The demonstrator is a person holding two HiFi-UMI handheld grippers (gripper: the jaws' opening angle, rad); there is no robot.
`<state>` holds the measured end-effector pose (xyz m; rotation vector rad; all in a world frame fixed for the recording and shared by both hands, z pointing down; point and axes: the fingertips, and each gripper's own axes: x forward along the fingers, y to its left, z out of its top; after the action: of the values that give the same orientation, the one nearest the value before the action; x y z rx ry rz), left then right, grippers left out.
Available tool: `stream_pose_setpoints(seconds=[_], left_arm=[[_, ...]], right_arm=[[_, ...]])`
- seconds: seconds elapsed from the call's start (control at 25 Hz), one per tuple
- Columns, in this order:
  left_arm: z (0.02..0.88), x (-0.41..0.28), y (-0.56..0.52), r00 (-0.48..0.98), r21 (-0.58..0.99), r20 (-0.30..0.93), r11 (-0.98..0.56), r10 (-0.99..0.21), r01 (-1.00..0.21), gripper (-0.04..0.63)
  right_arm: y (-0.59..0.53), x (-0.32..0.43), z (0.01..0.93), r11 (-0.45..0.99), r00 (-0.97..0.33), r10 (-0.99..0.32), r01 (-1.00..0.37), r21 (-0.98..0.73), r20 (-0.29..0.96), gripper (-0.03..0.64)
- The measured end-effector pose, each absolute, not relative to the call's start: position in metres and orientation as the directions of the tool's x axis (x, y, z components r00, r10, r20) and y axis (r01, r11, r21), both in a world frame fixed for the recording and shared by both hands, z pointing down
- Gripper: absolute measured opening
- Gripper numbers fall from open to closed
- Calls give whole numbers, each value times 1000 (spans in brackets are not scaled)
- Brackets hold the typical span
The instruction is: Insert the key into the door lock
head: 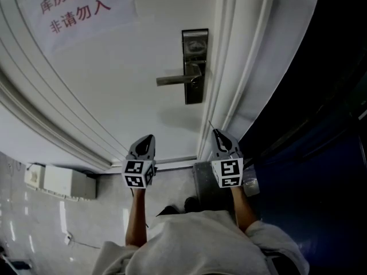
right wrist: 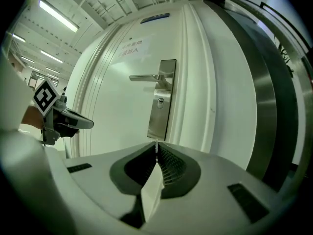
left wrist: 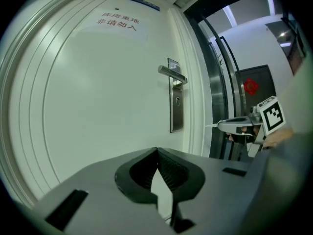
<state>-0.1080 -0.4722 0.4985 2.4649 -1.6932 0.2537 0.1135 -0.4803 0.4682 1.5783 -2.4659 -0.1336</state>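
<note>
A paper notice (head: 74, 7) with red characters hangs upper left; a pale box (head: 60, 181) sits low at left, beside the glossy floor (head: 34, 234).

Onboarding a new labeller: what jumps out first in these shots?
The white door dominates, its steel lock plate with lever handle near its right edge and a paper sign in red characters upper left. Below, two claws point at it: the right claw is shut on a thin key, the left claw shut and empty.
</note>
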Motion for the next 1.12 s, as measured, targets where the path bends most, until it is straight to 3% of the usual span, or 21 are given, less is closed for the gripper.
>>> stream_pose_setpoints(seconds=[0.48, 1.12], left_arm=[[494, -132, -497, 405, 36, 203, -406, -892, -913, 17], [486, -156, -511, 412, 35, 173, -413, -894, -910, 17]], right_arm=[[-495, 90, 469, 357, -334, -932, -912, 203, 139, 31], [-532, 71, 395, 314, -333, -943, -866, 389, 19, 30]])
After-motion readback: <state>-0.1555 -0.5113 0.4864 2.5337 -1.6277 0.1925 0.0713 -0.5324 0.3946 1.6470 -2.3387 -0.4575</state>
